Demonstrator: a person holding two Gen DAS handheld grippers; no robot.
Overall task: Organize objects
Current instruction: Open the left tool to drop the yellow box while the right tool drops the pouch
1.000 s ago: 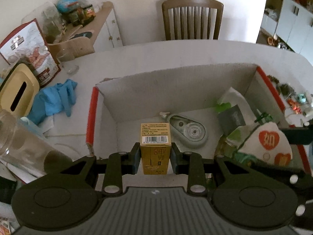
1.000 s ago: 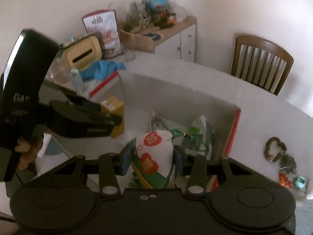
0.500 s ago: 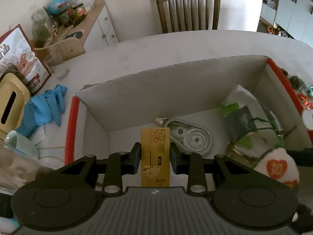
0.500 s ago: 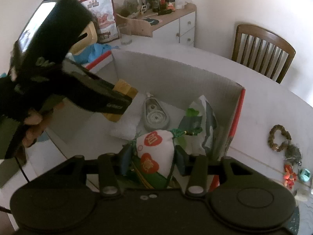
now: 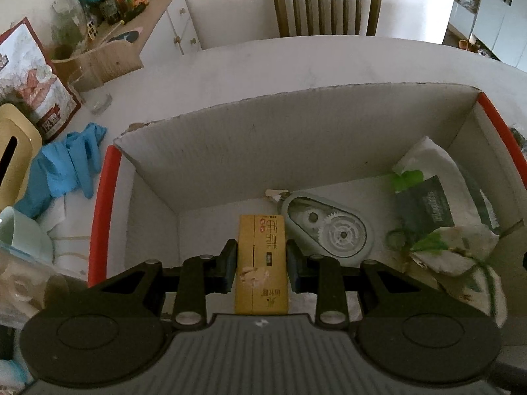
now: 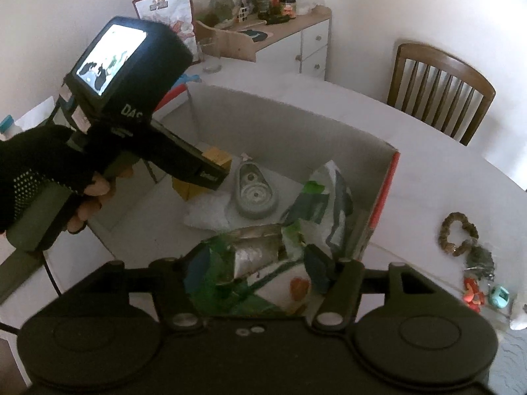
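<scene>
Lowering into the open white cardboard box with red-edged flaps (image 5: 296, 151), the left gripper (image 5: 262, 265) is seen deeper than a second ago: the small yellow carton with red Chinese print (image 5: 262, 263), then held above the box floor with its barcode end showing, is now tipped so that its long printed face is turned up and its far end is down near the floor. The carton is clenched between the dark pads, just beside the grey teardrop-shaped tape dispenser with white gears (image 5: 329, 230), which lies flat on the box floor. Whether the carton's far end already touches the floor cannot be told.

On the other side, the right gripper (image 6: 255, 276) is being opened. A second ago its pads were pressed on the white fabric pouch with red heart patches and green trim (image 6: 263, 283); now the pouch is slumped between widening jaws and is no longer squeezed, low in the near corner of the box beside a white and green plastic packet (image 6: 322, 204). The pouch is judged to be delivered, so one more item is counted as stowed, and the carton is judged close to release.

A brown bead bracelet (image 6: 459, 233) and small trinkets are left on the white table (image 6: 428, 171) outside the box, so sorting is judged unfinished.
</scene>
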